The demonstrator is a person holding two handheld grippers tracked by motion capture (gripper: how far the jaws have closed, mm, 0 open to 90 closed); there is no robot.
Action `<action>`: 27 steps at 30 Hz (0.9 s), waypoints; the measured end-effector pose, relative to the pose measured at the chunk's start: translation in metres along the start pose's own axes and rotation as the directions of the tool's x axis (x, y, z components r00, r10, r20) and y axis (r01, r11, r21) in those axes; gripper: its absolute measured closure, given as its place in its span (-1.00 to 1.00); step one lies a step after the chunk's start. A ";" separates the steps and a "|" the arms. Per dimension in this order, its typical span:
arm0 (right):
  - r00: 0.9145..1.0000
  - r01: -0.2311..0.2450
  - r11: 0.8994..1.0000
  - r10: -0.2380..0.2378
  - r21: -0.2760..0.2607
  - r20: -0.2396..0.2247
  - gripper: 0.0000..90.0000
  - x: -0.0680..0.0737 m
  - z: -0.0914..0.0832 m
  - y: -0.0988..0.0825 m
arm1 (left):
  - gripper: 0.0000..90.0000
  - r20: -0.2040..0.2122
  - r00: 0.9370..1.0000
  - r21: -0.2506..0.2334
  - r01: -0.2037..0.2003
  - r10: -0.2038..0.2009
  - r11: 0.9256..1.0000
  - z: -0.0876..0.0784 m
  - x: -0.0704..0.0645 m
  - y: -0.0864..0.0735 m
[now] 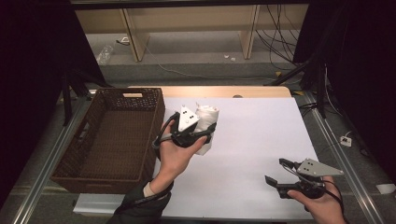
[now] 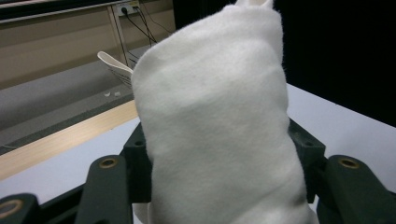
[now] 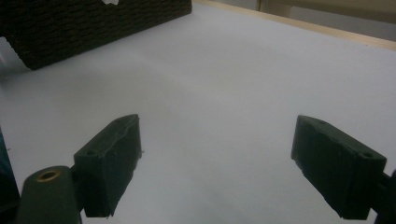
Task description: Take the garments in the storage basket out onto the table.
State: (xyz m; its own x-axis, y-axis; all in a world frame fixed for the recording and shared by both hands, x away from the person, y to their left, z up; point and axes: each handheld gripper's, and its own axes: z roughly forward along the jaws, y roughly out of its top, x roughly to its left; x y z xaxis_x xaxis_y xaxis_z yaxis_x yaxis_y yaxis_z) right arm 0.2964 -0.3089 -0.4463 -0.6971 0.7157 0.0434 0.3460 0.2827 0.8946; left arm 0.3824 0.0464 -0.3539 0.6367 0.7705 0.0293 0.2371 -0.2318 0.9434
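A rolled white cloth (image 1: 206, 120) stands upright just right of the basket, held off the white table cover. My left gripper (image 1: 198, 135) is shut on the rolled white cloth, its jaws squeezing the lower half. In the left gripper view the cloth (image 2: 215, 126) rises between both jaws, and a paper tag (image 2: 114, 67) sticks out at its left. My right gripper (image 1: 280, 172) hovers low near the table's front right corner, jaws wide apart. Between its fingers (image 3: 109, 161) lies bare white cover.
A dark brown woven basket (image 1: 140, 140) sits at the table's left, and its corner (image 3: 93, 23) appears in the right gripper view. The white cover (image 1: 261, 135) spans the table, with a wooden edge (image 1: 219, 91) at the back. Cables and a shelf stand beyond.
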 end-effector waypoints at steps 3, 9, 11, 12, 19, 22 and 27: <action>1.000 -0.003 1.000 0.003 0.003 0.002 -0.63 0.000 0.000 0.000 | -0.08 0.000 1.000 -0.002 0.002 -0.002 1.000 0.000 0.000 -0.001; 1.000 -0.003 1.000 0.003 0.003 0.002 -0.63 0.000 0.000 0.000 | -0.08 0.009 1.000 0.006 -0.002 0.002 1.000 0.003 -0.003 -0.002; 1.000 0.001 1.000 -0.001 0.000 0.000 -0.63 0.000 0.000 0.000 | -0.08 0.011 1.000 0.005 -0.003 0.003 1.000 0.003 -0.003 -0.002; 1.000 -0.001 1.000 0.001 0.002 0.000 -0.63 0.000 0.000 0.000 | -0.08 0.011 1.000 0.006 -0.004 0.004 1.000 0.003 -0.003 -0.002; 1.000 0.000 1.000 0.000 -0.001 0.000 -0.63 0.000 0.000 0.000 | -0.09 0.013 1.000 0.009 0.002 -0.003 1.000 0.006 -0.004 -0.003; 1.000 -0.002 1.000 0.002 0.003 0.002 -0.63 0.000 0.000 0.000 | -0.10 0.020 1.000 0.014 0.001 -0.001 1.000 0.007 -0.005 -0.004; 1.000 -0.003 1.000 0.003 0.004 0.002 -0.63 0.000 0.000 0.000 | -0.11 0.033 0.999 0.015 -0.003 0.002 1.000 0.010 -0.008 -0.004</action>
State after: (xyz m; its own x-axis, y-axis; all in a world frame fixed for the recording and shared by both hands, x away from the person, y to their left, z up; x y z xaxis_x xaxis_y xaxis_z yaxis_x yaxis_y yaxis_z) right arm 0.2961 -0.3090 -0.4461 -0.6951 0.7175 0.0453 0.3506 0.2834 0.8926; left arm 0.3836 0.0348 -0.3610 0.6615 0.7497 0.0203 0.2465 -0.2428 0.9382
